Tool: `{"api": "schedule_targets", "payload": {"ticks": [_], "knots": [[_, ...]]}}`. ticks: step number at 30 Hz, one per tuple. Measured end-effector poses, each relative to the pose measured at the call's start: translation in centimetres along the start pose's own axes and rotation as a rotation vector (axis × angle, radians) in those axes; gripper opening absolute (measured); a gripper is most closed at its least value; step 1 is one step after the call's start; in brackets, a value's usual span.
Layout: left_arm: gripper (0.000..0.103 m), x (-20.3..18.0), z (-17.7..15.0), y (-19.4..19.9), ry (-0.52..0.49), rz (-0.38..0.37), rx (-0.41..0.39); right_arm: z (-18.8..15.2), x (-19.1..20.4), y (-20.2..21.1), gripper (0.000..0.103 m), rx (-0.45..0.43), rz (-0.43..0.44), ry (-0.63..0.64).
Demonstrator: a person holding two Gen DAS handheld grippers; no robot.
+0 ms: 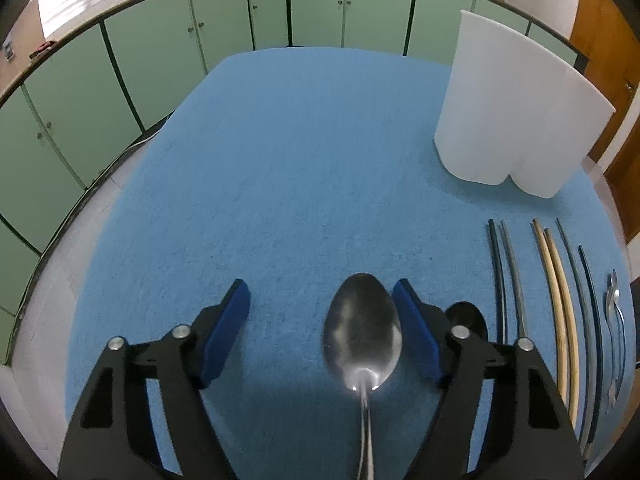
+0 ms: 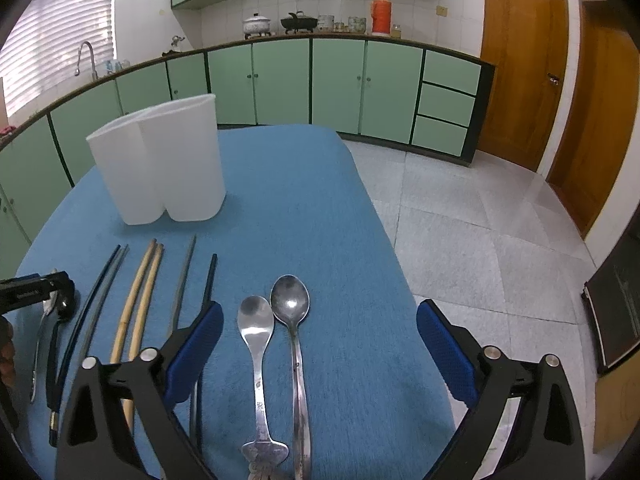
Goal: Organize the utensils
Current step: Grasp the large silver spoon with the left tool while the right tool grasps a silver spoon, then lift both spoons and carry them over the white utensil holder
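Observation:
In the left wrist view my left gripper [image 1: 321,328] is open above the blue cloth, and a steel spoon [image 1: 362,340] lies between its fingers, nearer the right pad. A black spoon [image 1: 470,318] lies just right of it. In the right wrist view my right gripper [image 2: 320,352] is open over two steel spoons [image 2: 260,344] [image 2: 294,332] lying side by side. Several chopsticks [image 2: 138,304] lie in a row to the left. The white two-compartment holder [image 2: 160,160] stands upright at the back.
The blue cloth [image 2: 304,208] covers the table; its right edge drops to a tiled floor [image 2: 480,240]. Green cabinets [image 2: 280,80] run along the far wall. The left gripper [image 2: 36,292] shows at the far left of the right wrist view.

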State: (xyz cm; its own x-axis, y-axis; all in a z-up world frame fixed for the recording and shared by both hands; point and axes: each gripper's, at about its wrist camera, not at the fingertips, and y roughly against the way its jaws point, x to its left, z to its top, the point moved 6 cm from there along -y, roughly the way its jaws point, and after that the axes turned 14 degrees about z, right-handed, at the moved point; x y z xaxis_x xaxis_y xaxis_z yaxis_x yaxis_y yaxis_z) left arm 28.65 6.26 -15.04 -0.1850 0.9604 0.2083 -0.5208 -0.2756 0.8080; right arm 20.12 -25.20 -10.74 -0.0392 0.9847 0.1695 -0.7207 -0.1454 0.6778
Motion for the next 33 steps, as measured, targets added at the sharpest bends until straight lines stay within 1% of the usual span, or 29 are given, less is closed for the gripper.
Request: {"api": "schedule_targets", "payload": {"ticks": [4,7,9,12,15,17,23,29,33], "knots": [[0.058,-0.5,-0.5,0.7,0.001,-0.011,-0.010,-0.3,-0.3,-0.9,0.085,0.029,0.008,-0.007],[0.051,-0.7,-0.8,0.9,0.004,-0.020,-0.019,-0.5,-0.4,-1.5,0.077,0.047,0.020,-0.005],[0.042,-0.8,-0.8,1.1,0.007,-0.028,-0.023,-0.5,-0.4,-2.0,0.071,0.063,0.027,0.001],[0.034,-1.1,-0.9,1.5,0.010,-0.035,-0.030,-0.5,-0.3,-2.7,0.068,0.079,0.046,-0.003],[0.034,-1.1,-1.0,1.5,0.012,-0.042,-0.036,-0.3,-0.3,-3.5,0.060,0.094,0.056,-0.004],[0.034,-1.1,-0.9,1.4,0.009,-0.042,-0.043,-0.1,-0.4,-3.9,0.058,0.099,0.061,-0.008],[0.034,-1.4,-0.7,1.4,-0.016,-0.026,-0.069,0.3,-0.8,-4.9,0.055,0.107,0.064,-0.024],[0.034,-1.6,-0.8,1.4,-0.024,-0.025,-0.080,0.1,-0.7,-5.0,0.054,0.112,0.059,-0.012],[0.034,-1.5,-0.6,1.3,-0.026,-0.024,-0.085,0.0,-0.5,-5.0,0.044,0.122,0.087,-0.016]]}}
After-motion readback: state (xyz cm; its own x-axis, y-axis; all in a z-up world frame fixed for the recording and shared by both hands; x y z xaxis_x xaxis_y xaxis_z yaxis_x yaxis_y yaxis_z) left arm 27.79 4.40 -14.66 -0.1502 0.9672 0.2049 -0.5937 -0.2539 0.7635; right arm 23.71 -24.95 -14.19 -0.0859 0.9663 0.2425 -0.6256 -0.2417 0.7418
